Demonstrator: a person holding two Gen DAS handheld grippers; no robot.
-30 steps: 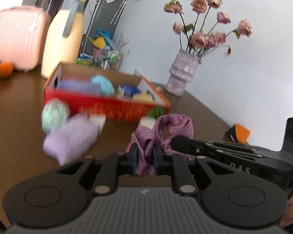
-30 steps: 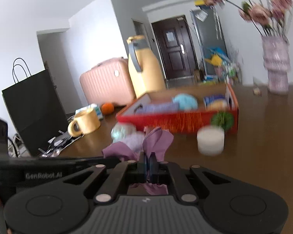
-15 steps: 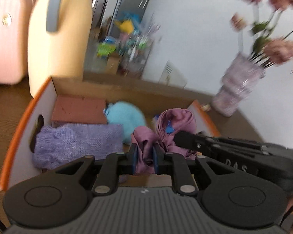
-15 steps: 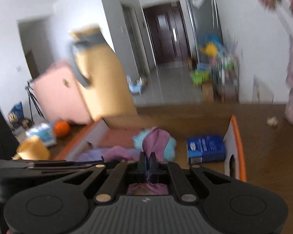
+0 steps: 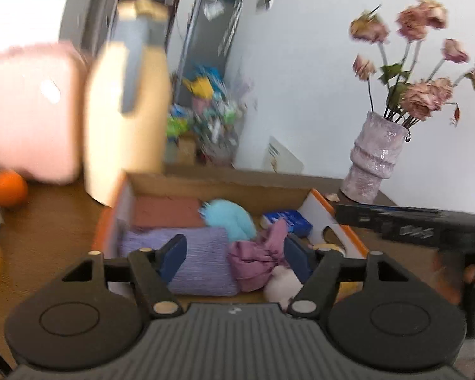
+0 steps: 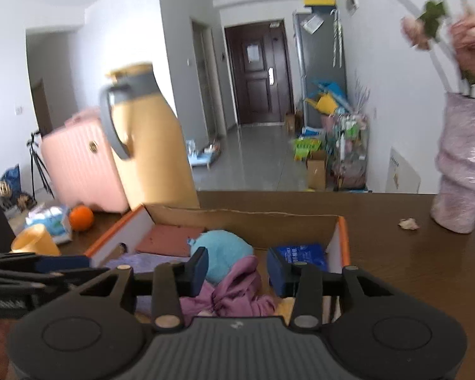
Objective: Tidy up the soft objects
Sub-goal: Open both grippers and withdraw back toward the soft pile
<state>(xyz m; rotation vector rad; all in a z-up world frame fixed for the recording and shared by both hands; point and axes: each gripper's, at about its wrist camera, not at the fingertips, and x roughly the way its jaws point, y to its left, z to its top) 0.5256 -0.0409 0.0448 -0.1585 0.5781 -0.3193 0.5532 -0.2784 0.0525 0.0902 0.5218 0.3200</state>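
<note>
So I'm at the drop-off step: both sets of fingers have just been opening over the cardboard box (image 6: 338, 231) and the mauve cloth (image 5: 253, 256) now sits loose between them, not pinched by either pair. My left gripper (image 5: 234, 256) has its fingers spread wide, with the cloth bunched closer to the right-hand pad. My right gripper (image 6: 237, 272) is open too, just narrower, and the cloth (image 6: 234, 291) slumps in the gap. It looks like it has landed in the near part of the box, right beside the folded lilac towel (image 5: 199, 259) on its left and just in front of the fluffy blue ball (image 5: 229, 218), with a blue packet (image 6: 304, 255) further right. There's something pale tucked at the near right corner, can't tell what. The box sits on the brown worktop (image 6: 411, 269), with the yellow thermos jug (image 6: 148, 145) behind it and the vase (image 6: 462, 171) off to the far right. Next move, I reckon: lift both hands straight up and back so no pad snags a fold and drags the cloth out, then go looking for whatever soft thing is left outside the box.
</note>
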